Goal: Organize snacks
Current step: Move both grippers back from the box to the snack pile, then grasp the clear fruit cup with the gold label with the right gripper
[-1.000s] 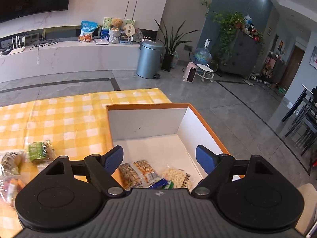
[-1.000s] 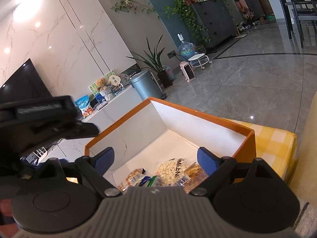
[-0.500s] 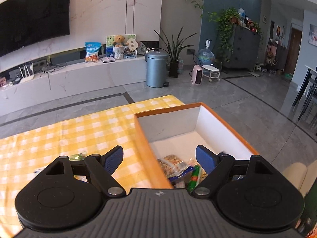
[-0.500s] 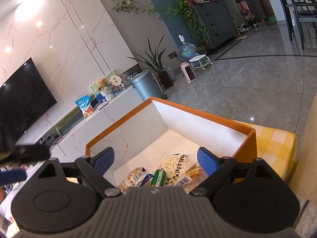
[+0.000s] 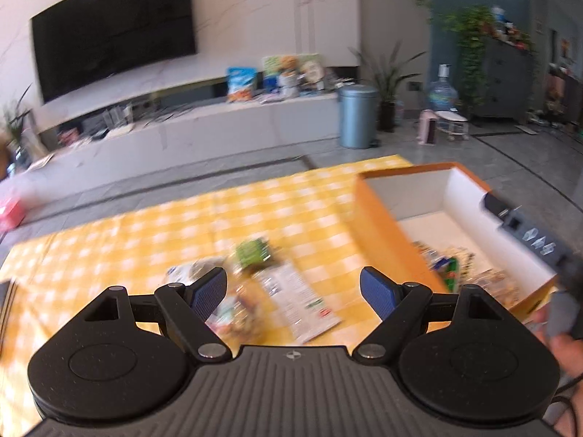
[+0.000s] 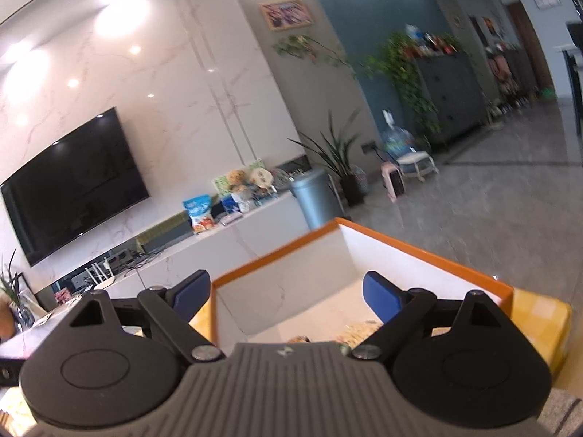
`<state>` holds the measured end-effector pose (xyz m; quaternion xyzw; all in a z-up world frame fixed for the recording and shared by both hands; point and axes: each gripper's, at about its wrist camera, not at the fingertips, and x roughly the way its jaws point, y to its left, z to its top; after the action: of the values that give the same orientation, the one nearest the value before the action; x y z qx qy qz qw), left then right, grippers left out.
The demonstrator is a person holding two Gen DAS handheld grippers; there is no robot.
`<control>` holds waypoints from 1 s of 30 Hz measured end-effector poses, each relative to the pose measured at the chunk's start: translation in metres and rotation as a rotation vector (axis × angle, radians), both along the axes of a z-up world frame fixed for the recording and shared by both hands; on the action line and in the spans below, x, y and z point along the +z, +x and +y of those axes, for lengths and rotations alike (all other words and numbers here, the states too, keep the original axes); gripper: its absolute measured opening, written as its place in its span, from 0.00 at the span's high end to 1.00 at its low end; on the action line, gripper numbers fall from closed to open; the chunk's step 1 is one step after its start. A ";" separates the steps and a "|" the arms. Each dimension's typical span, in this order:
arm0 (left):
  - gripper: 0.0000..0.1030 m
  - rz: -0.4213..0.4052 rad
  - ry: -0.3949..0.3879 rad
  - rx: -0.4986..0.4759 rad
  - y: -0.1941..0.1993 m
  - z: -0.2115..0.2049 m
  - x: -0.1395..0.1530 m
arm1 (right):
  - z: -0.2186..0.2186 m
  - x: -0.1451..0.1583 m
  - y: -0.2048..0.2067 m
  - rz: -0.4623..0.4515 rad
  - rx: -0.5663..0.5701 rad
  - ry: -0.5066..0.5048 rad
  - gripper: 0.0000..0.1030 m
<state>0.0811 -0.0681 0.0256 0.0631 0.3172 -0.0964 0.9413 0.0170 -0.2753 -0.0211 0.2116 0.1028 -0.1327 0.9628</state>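
Left gripper (image 5: 294, 291): jaws spread wide, nothing between the pads, hanging over the loose packets.
Right gripper (image 6: 286, 296): wide apart too and empty, aimed over the box's near corner.
Snack packets (image 5: 277, 284): blurred heap on the yellow checked cloth (image 5: 153, 233), just left of the box; a green one (image 5: 251, 251) at the far end.
Box (image 5: 386, 225): orange outside, white inside, on the cloth's right end, several packets (image 5: 452, 269) lying in its near end.
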 end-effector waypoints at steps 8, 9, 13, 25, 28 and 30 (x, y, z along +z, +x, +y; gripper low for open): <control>0.06 0.093 -0.160 0.198 0.002 0.086 -0.025 | 0.037 0.013 -0.017 -0.077 0.056 -0.066 0.13; 0.06 0.104 -0.165 0.224 0.004 0.096 -0.028 | 0.042 0.014 -0.017 -0.075 0.059 -0.073 0.13; 0.06 0.124 -0.210 0.290 0.010 0.130 -0.040 | 0.064 0.014 -0.013 -0.063 0.114 -0.083 0.13; 0.06 0.213 -0.330 0.342 0.021 0.182 -0.075 | 0.156 -0.018 0.025 0.102 0.587 -0.088 0.03; 0.06 0.233 -0.361 0.362 0.025 0.191 -0.083 | 0.172 -0.032 0.041 0.192 0.666 -0.028 0.03; 0.06 0.244 -0.363 0.381 0.027 0.196 -0.087 | 0.183 -0.042 0.050 0.242 0.661 -0.022 0.03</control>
<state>0.1085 0.1279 -0.0618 -0.1791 0.4120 0.0201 0.8932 0.0672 -0.0927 -0.0629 0.1391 0.2774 0.1610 0.9369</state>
